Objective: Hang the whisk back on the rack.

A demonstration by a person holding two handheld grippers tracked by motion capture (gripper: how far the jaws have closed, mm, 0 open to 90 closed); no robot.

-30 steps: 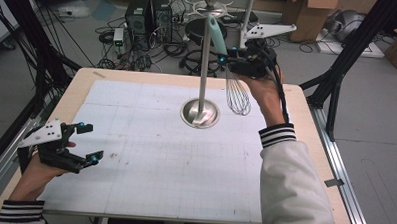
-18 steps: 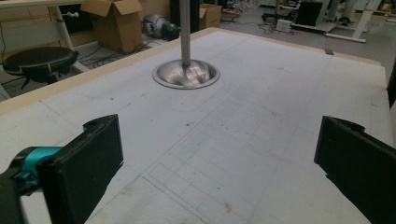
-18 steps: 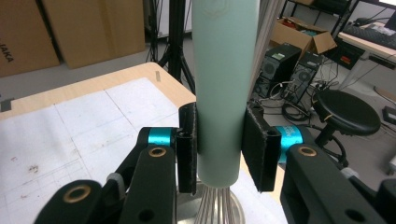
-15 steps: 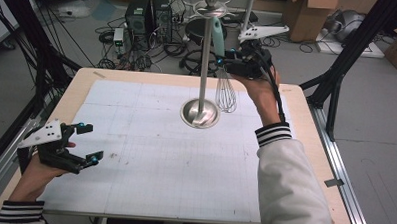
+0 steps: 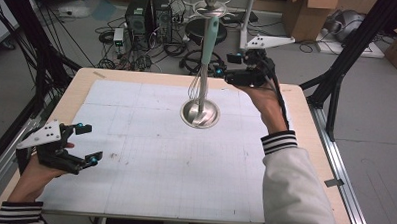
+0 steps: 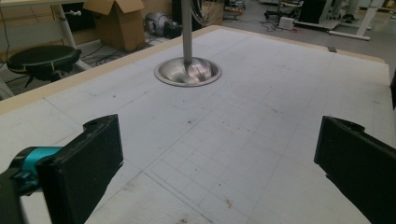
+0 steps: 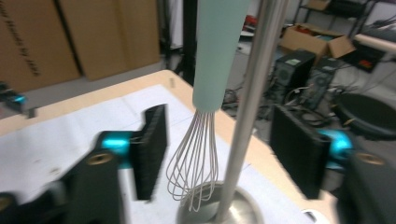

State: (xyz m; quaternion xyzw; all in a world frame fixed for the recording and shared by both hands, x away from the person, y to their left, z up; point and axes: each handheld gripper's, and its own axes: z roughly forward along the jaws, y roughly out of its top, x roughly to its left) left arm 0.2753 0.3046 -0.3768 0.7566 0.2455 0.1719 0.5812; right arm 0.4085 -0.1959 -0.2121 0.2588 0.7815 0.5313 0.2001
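Note:
A whisk with a mint handle [image 5: 208, 42] [image 7: 219, 51] hangs from the hooked top of a metal stand [image 5: 200, 113], its wires [image 5: 197, 84] [image 7: 194, 158] just above the round base [image 7: 219, 212]. My right gripper [image 5: 224, 65] [image 7: 224, 149] is held high just right of the whisk. Its jaws have just been opening; whisk and pole [image 7: 250, 107] stand between them with neither pad pressing. My left gripper [image 5: 91, 144] [image 6: 215, 158] rests open and empty at the front left of the mat, facing the stand base [image 6: 187, 72].
A white gridded mat [image 5: 150, 155] covers the wooden table [image 5: 315, 146]. Behind the table are computer towers [image 5: 147, 15], cables, a black stool [image 6: 42, 58] and cardboard boxes [image 5: 305, 15]. Black frame posts [image 5: 348, 52] rise at both sides.
The right gripper carried the whisk left to the pole and let go of it; the whisk now hangs from the stand's top. The left gripper stayed put.

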